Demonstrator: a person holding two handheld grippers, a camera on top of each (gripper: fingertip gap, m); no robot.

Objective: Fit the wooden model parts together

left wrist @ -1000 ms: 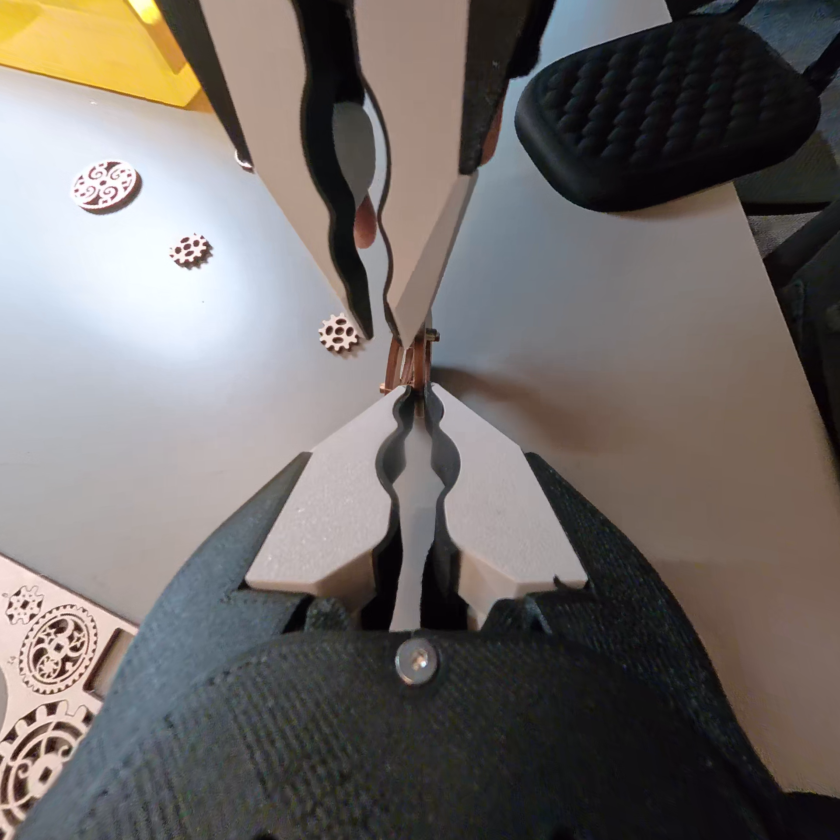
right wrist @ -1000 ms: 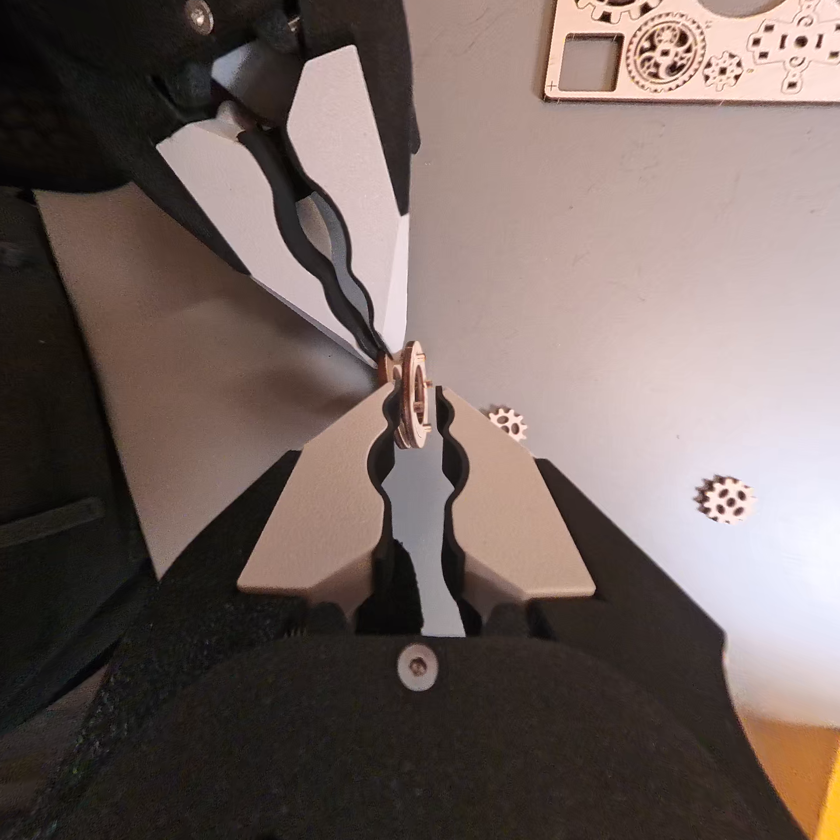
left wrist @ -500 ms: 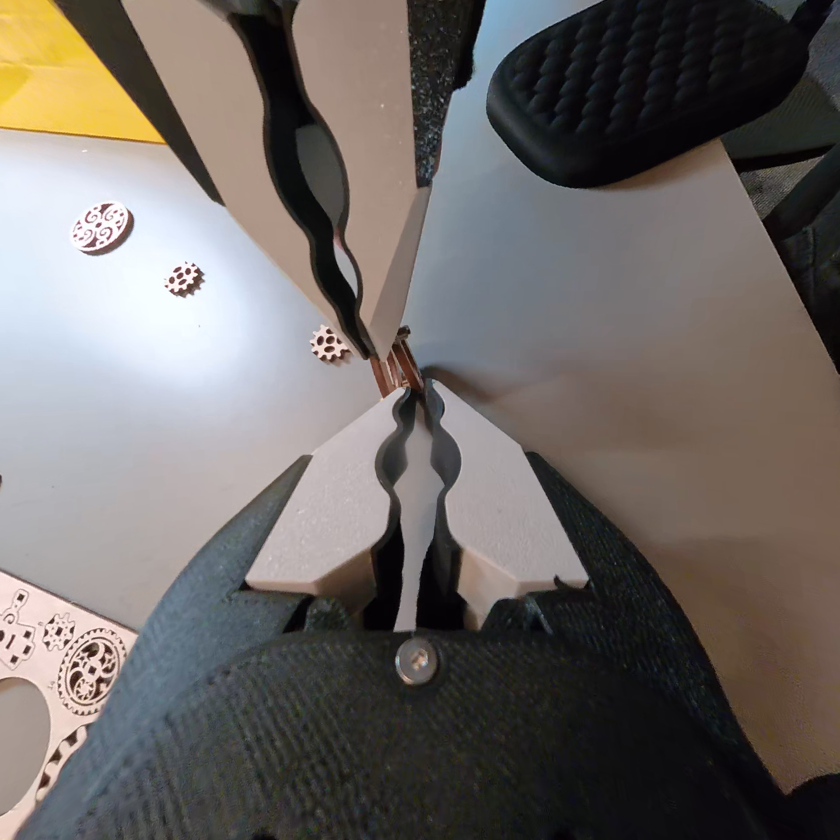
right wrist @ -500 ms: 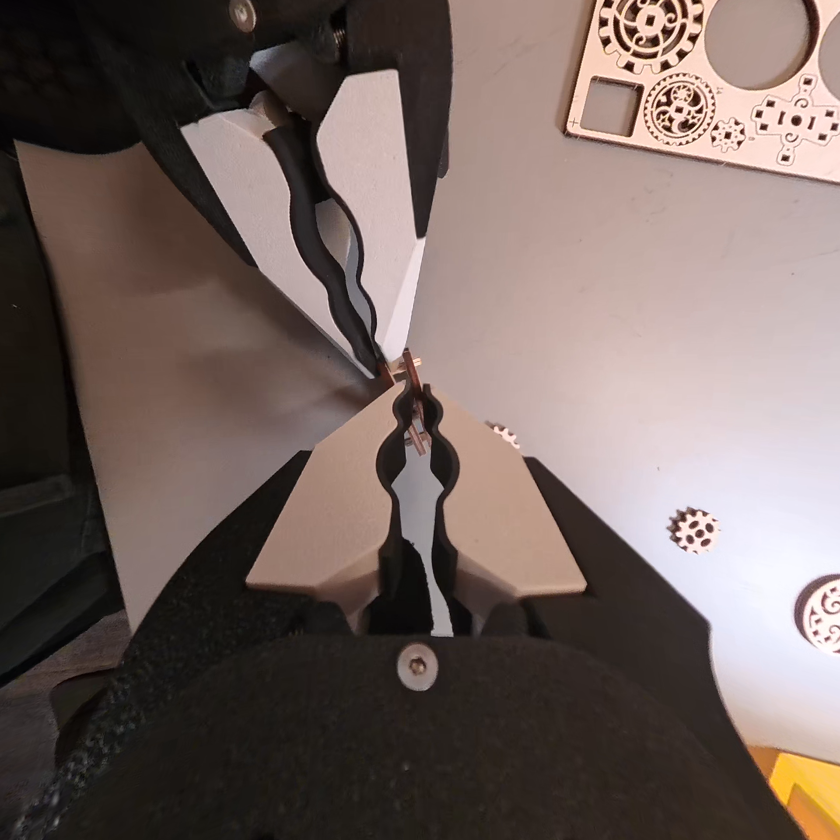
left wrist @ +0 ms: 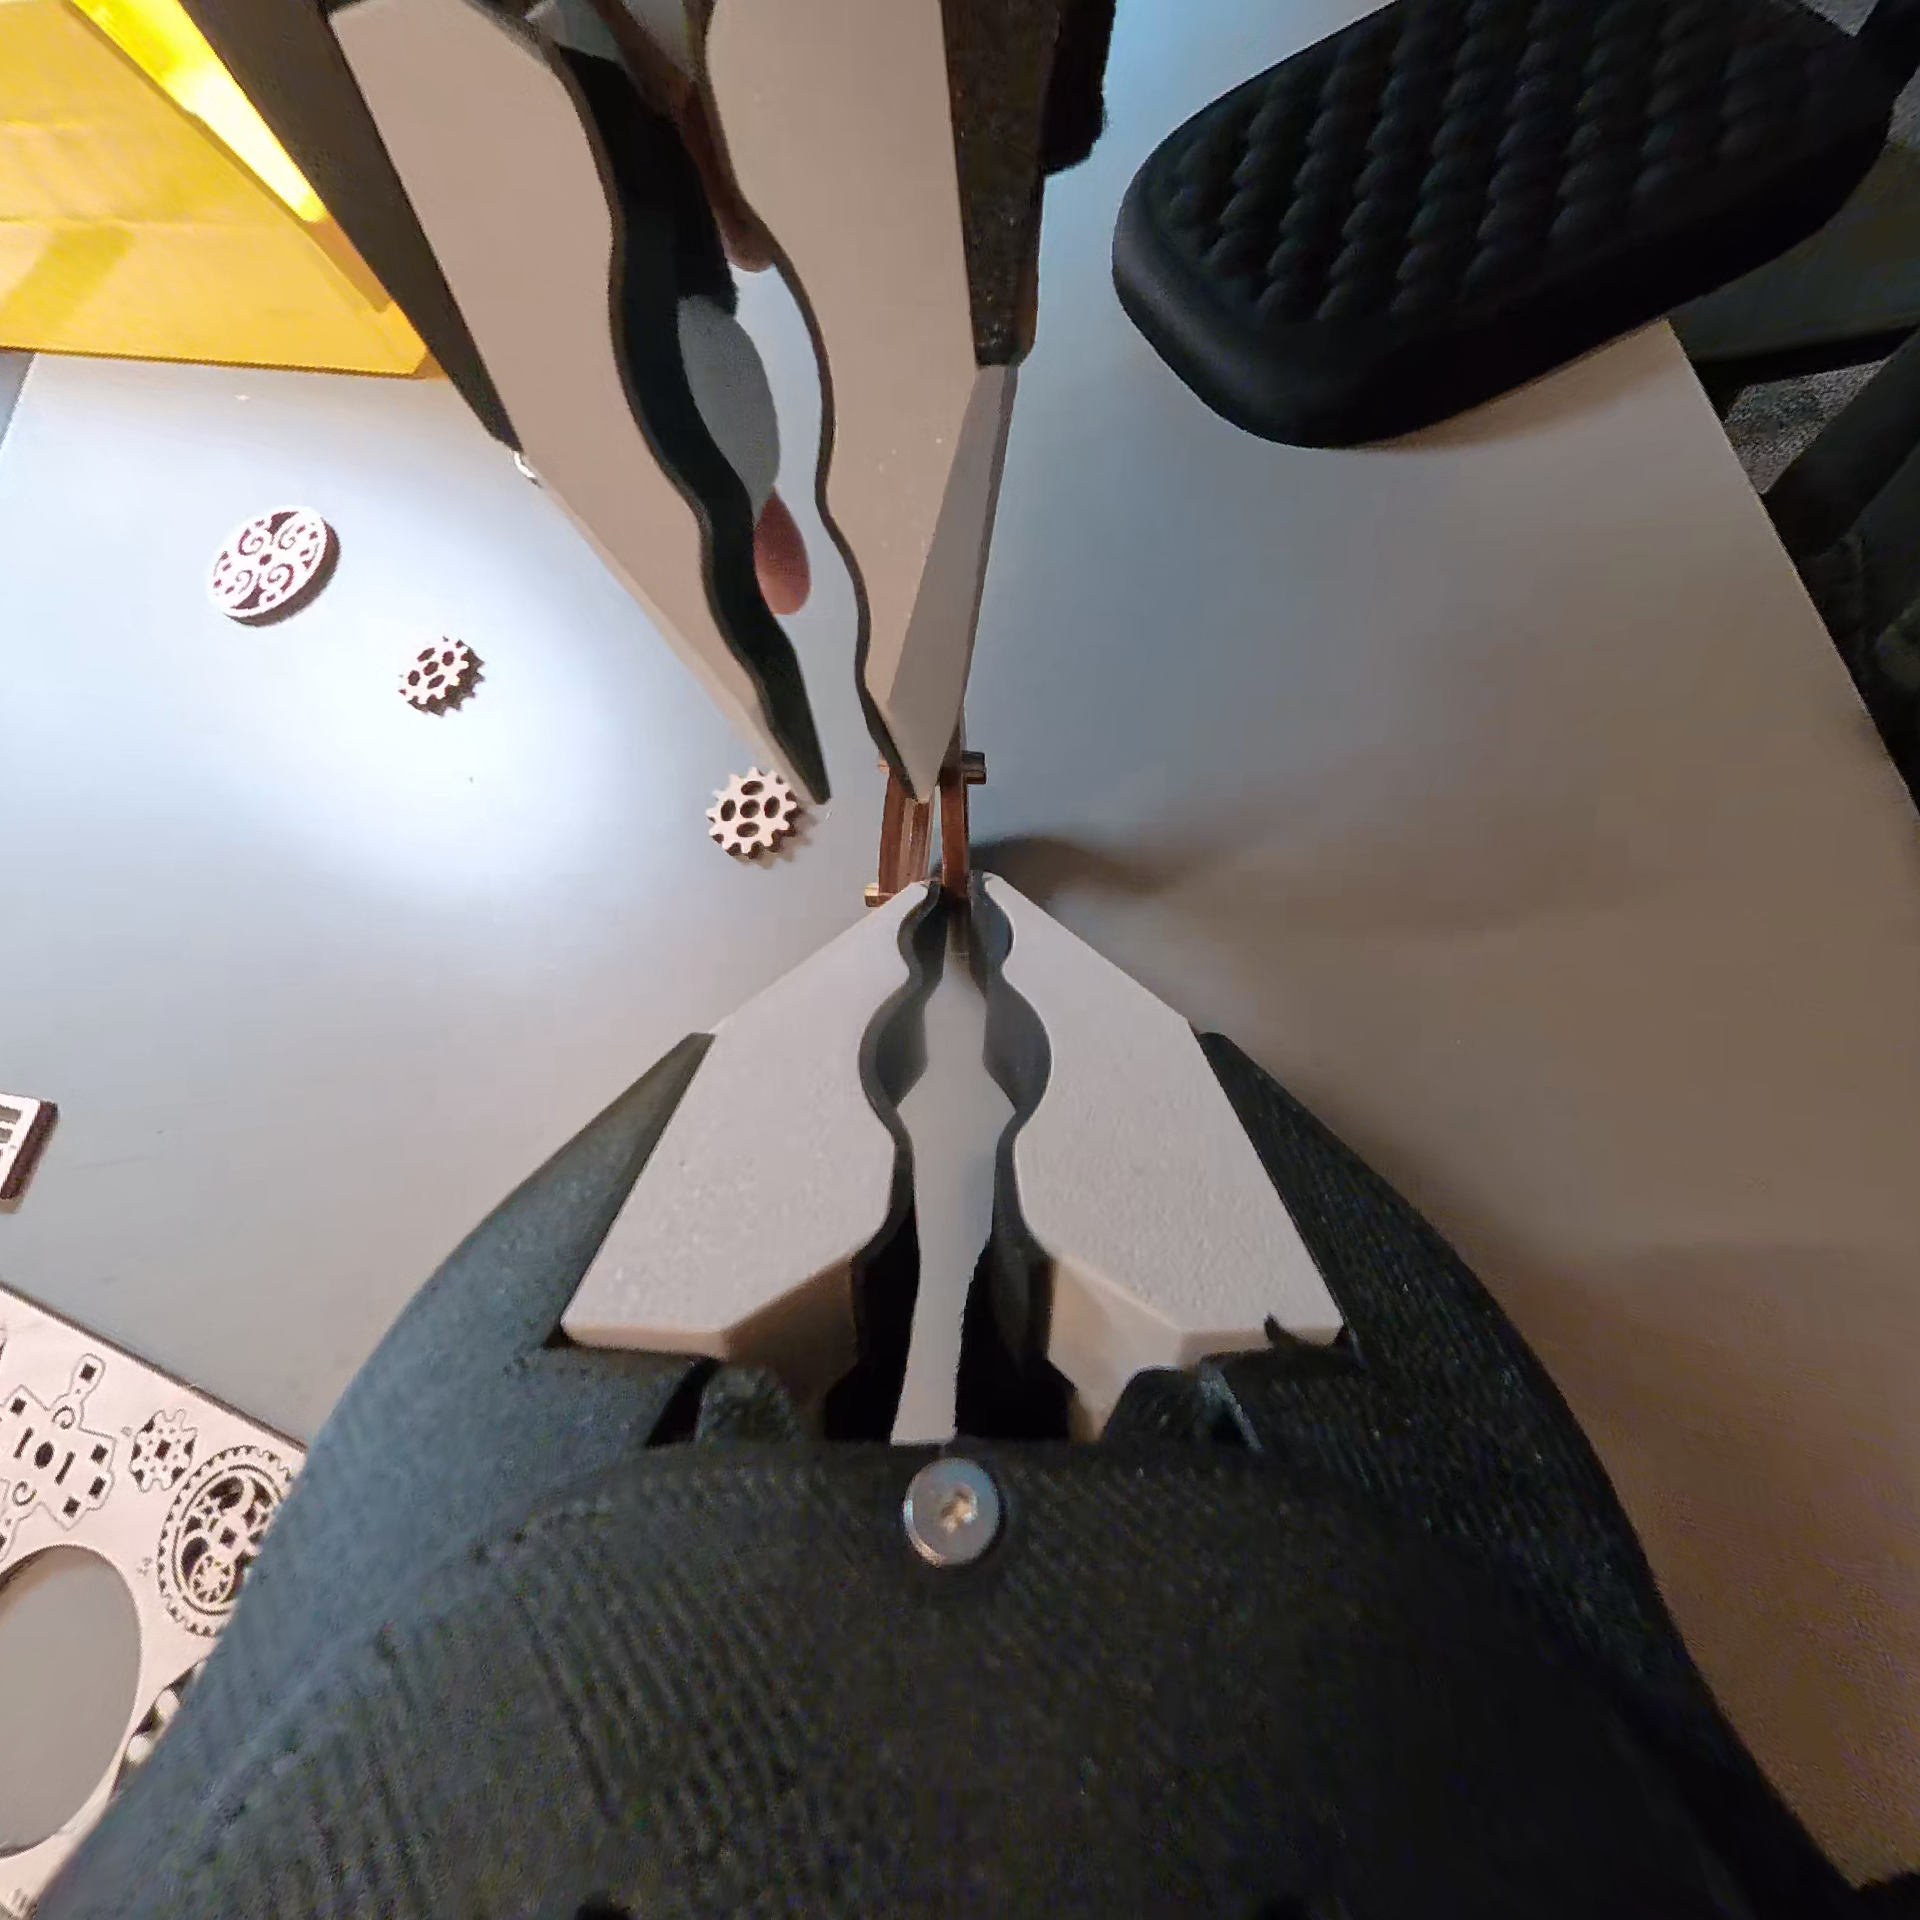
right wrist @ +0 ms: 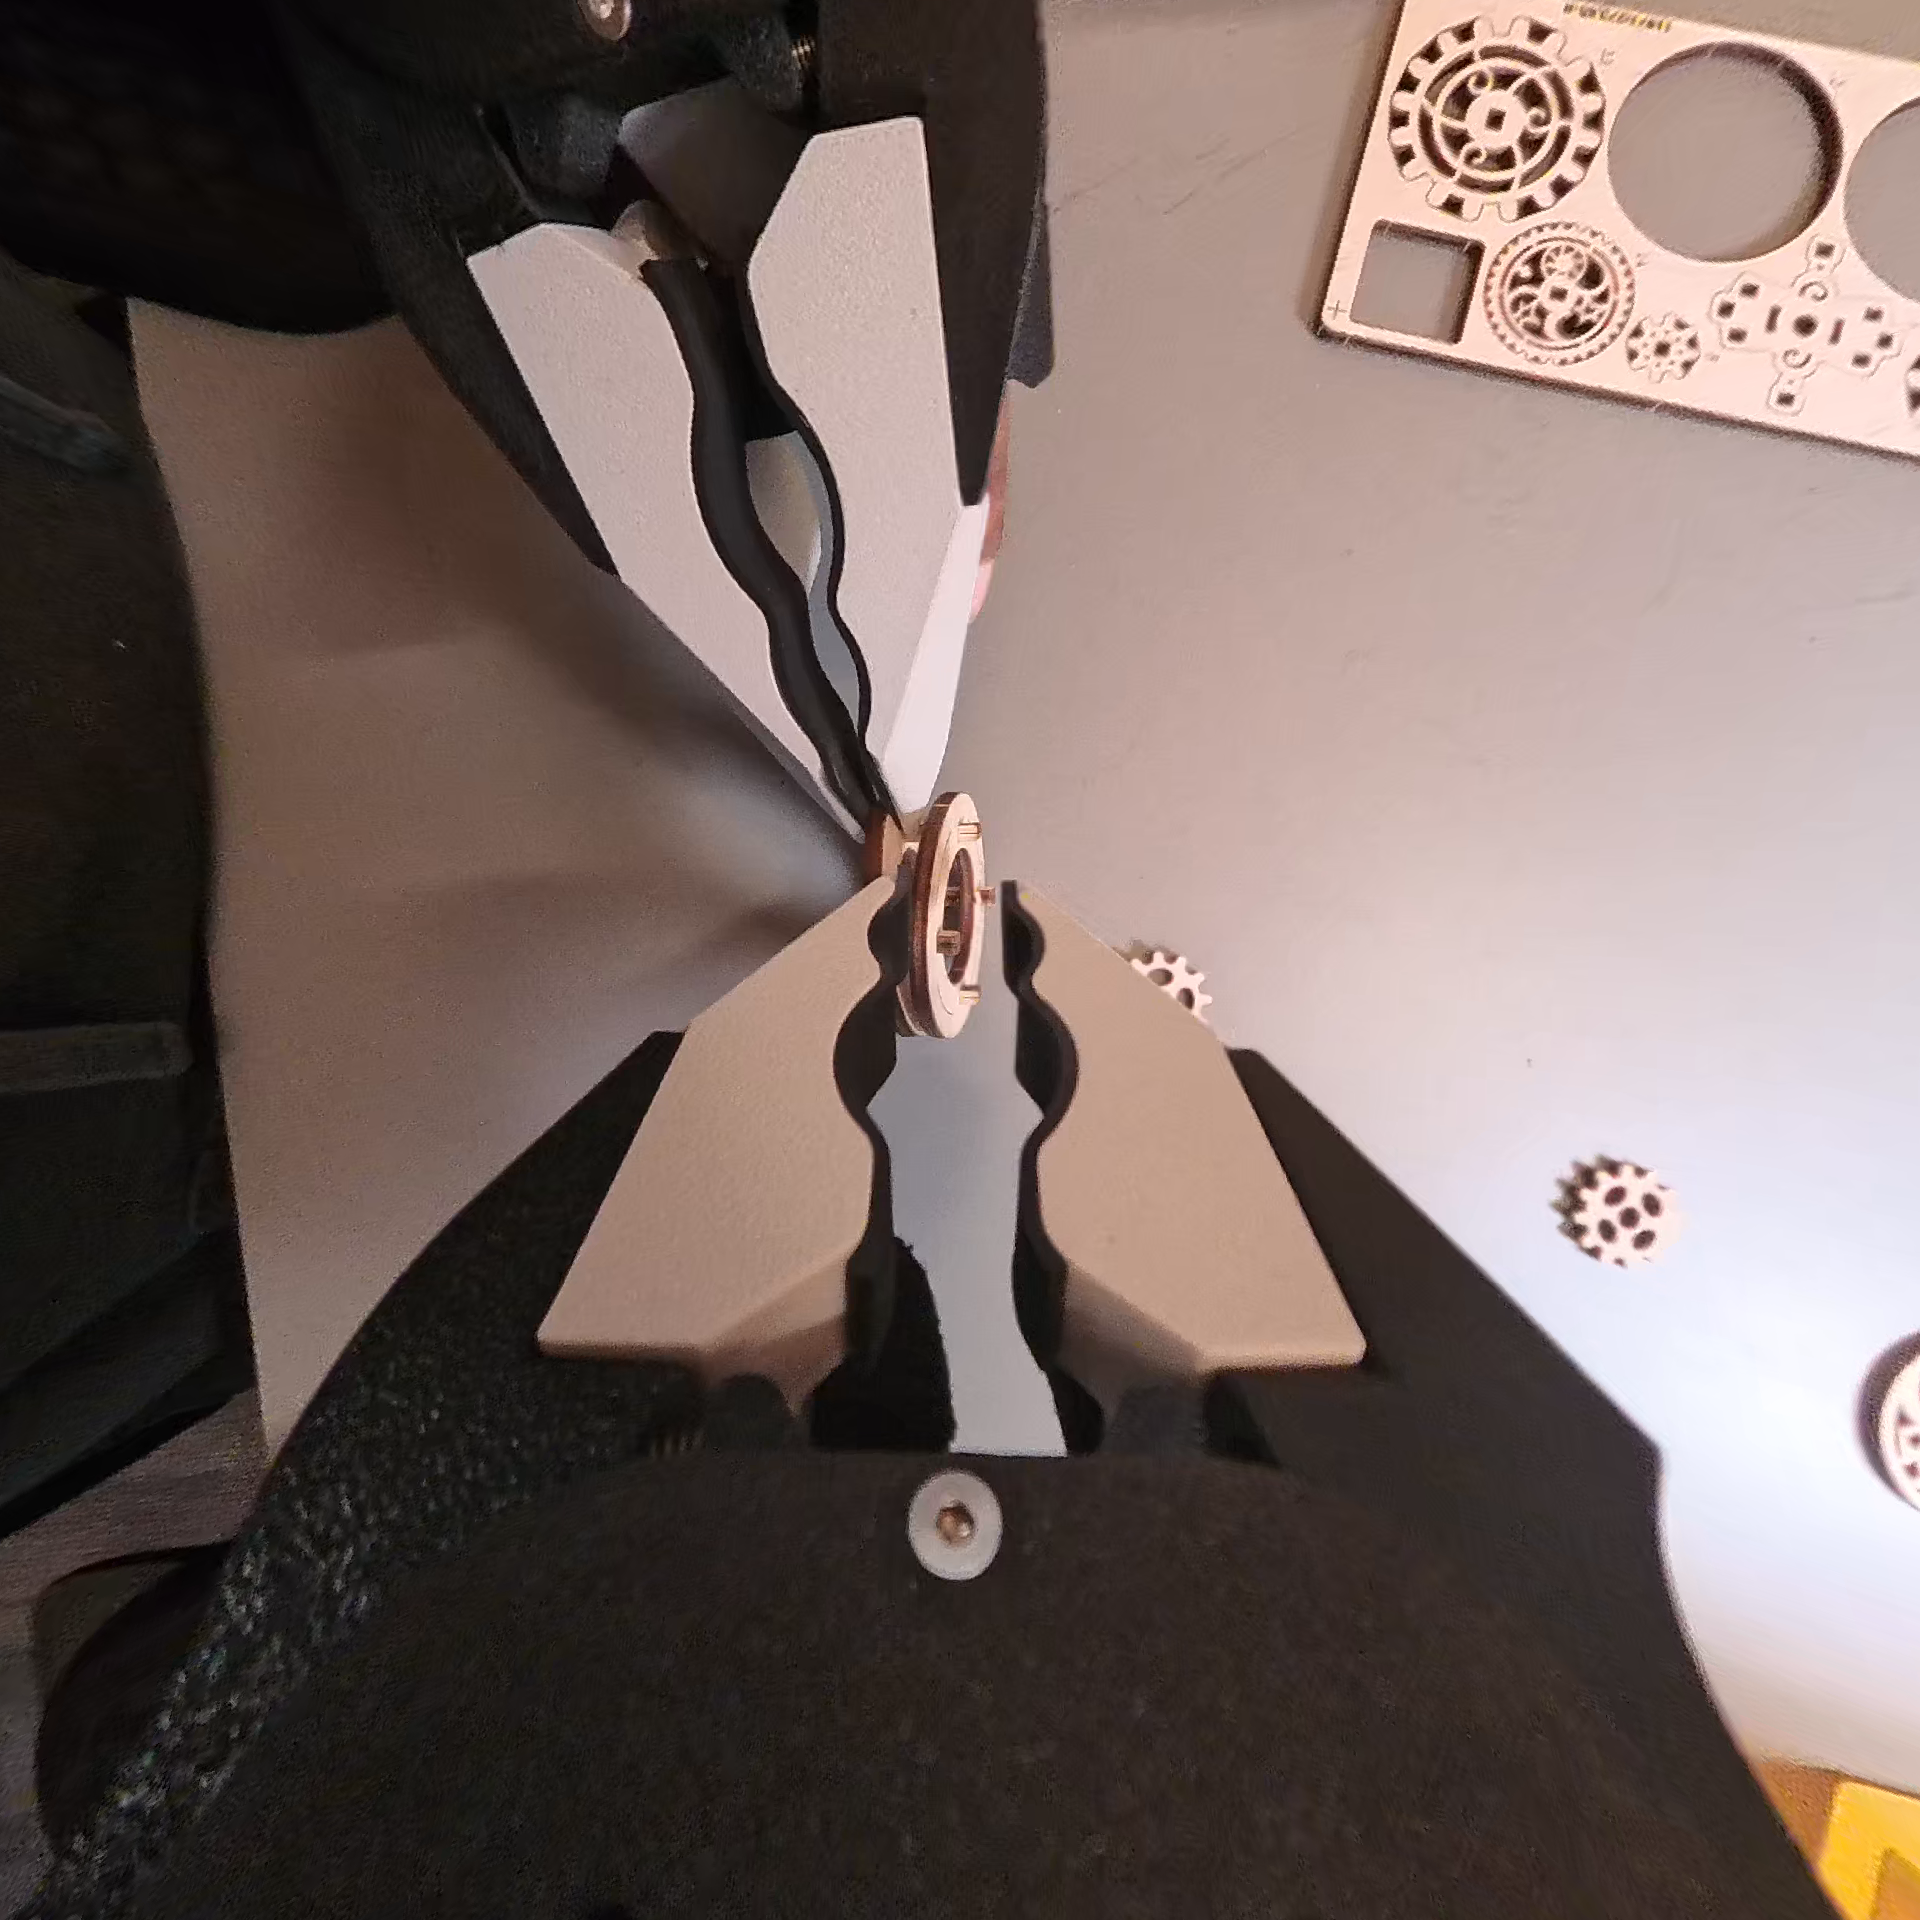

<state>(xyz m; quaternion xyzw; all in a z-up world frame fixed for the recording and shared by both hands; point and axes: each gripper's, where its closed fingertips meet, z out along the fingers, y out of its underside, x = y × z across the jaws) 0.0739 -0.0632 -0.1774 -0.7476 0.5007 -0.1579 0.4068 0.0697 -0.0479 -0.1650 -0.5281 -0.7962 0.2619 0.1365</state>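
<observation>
- Change from 0.5 s ago: in the right wrist view the right gripper (right wrist: 940,909) now stands with its jaws spread; half a second back they were pressed onto the wooden ring assembly (right wrist: 940,914). The ring now sits in the gap, close against the left fingertip; contact with the right fingertip does not show.
- Left gripper (left wrist: 951,899): jaws pressed together, pinching the thin edge of the assembly at the very tips, as in both earlier frames.
- The assembly is off the table (left wrist: 1351,727), held edge-on between the 2 opposed grippers, tip to tip.
- Left wrist view only: the assembly (left wrist: 925,831) reads as thin stacked discs with small pegs; 2 loose small gears (left wrist: 755,812) (left wrist: 441,676) and 1 fretwork disc (left wrist: 274,548) lie on the table to the left; a black padded chair armrest (left wrist: 1507,197) sits upper right; a yellow box (left wrist: 156,208) upper left.
- Right wrist view only: the ring's face shows, with a central opening and short pegs standing out; the left gripper (right wrist: 878,821) grips it from above.
- Holder: the laser-cut wooden parts sheet (right wrist: 1621,343) retains 2 ornate gears, 1 small gear and a cross-shaped piece; 2 round openings and 1 square opening show bare table through them.
</observation>
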